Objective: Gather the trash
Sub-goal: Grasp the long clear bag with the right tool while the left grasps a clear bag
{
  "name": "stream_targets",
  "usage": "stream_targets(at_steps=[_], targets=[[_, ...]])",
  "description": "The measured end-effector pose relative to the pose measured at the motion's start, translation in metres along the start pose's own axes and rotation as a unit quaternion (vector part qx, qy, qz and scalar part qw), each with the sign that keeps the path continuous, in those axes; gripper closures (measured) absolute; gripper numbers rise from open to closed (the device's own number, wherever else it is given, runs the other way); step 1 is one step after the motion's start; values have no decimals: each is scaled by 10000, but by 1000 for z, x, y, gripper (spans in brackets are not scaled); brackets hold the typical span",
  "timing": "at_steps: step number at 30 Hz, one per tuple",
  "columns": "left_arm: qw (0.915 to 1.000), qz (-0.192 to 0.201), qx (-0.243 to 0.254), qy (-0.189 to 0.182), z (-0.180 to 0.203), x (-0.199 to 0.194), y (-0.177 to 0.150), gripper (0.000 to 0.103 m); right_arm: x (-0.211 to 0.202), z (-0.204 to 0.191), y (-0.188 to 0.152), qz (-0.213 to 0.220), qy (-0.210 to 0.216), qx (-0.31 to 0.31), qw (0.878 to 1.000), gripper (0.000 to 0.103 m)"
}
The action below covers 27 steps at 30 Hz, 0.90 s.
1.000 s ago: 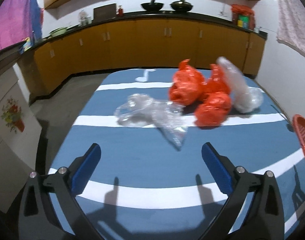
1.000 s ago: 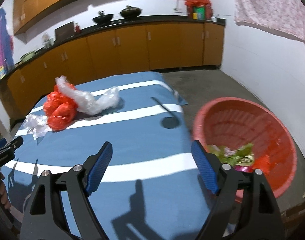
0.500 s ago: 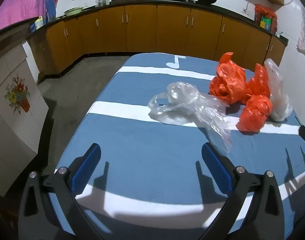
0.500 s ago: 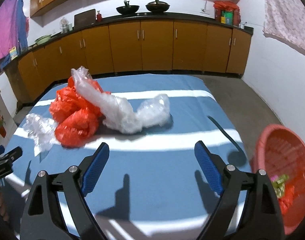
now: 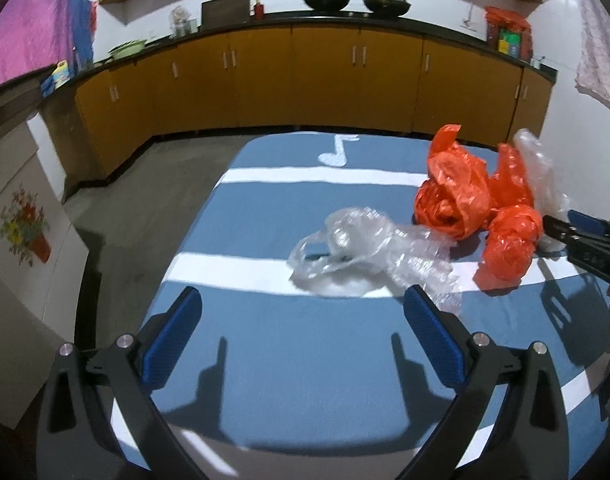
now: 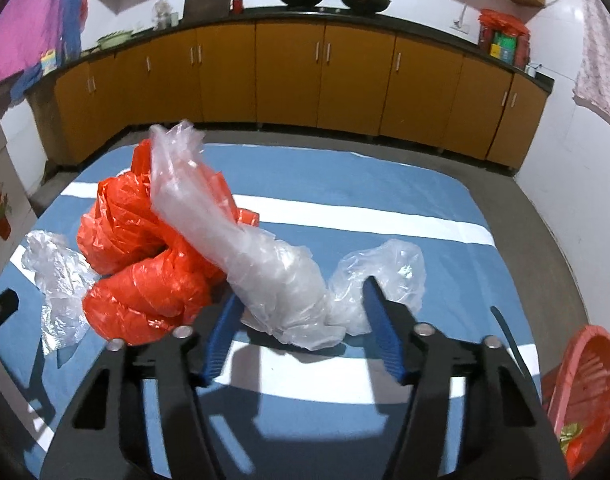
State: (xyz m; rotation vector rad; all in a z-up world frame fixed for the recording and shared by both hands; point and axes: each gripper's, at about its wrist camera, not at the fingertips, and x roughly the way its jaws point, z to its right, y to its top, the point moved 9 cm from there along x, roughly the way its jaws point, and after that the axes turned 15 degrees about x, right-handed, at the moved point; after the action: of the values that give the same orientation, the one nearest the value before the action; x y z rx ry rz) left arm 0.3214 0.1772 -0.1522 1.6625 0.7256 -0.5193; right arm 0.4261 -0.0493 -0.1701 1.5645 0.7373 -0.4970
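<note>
Crumpled plastic bags lie on a blue table with white stripes (image 5: 305,360). A clear bag (image 5: 365,256) lies just ahead of my open left gripper (image 5: 301,308), slightly right. Orange bags (image 5: 465,200) lie further right. In the right wrist view a long translucent white bag (image 6: 265,264) lies across the orange bags (image 6: 145,248). My right gripper (image 6: 301,304) is open, its blue fingers on either side of the white bag's lower end. The right gripper also shows at the right edge of the left wrist view (image 5: 585,236).
A red basket (image 6: 581,392) with some trash stands on the floor right of the table. Another clear bag (image 6: 53,272) lies at the table's left. Orange kitchen cabinets (image 5: 325,80) line the back wall. A white panel with a flower print (image 5: 21,232) stands left.
My right gripper has swung left from the red basket and advanced onto the white bag, narrowing somewhat. My left gripper has turned left and moved closer to the clear bag.
</note>
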Motion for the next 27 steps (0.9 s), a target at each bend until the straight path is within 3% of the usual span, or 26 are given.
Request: stream_targets(at_steps=[6, 12, 18, 21, 26, 27], targets=[[9997, 82, 12, -223, 7, 7, 13, 4, -7, 6, -3, 66, -79, -12, 9999, 67], [9987, 120, 460, -158, 7, 23, 32, 4, -24, 34, -11, 123, -230, 353, 9990, 68], [9950, -51, 871, -492, 14, 50, 40, 5, -35, 49, -18, 101, -283, 447, 9985, 68], [9918, -133, 998, -788, 20, 59, 38, 20, -38, 52, -21, 89, -304, 418, 9986, 68], [9877, -286, 890, -1257, 29, 67, 32, 58, -43, 54, -25, 78, -322, 400, 9987, 68], [9874, -281, 897, -1272, 28, 67, 31, 61, -44, 54, -25, 75, -330, 396, 9986, 68]])
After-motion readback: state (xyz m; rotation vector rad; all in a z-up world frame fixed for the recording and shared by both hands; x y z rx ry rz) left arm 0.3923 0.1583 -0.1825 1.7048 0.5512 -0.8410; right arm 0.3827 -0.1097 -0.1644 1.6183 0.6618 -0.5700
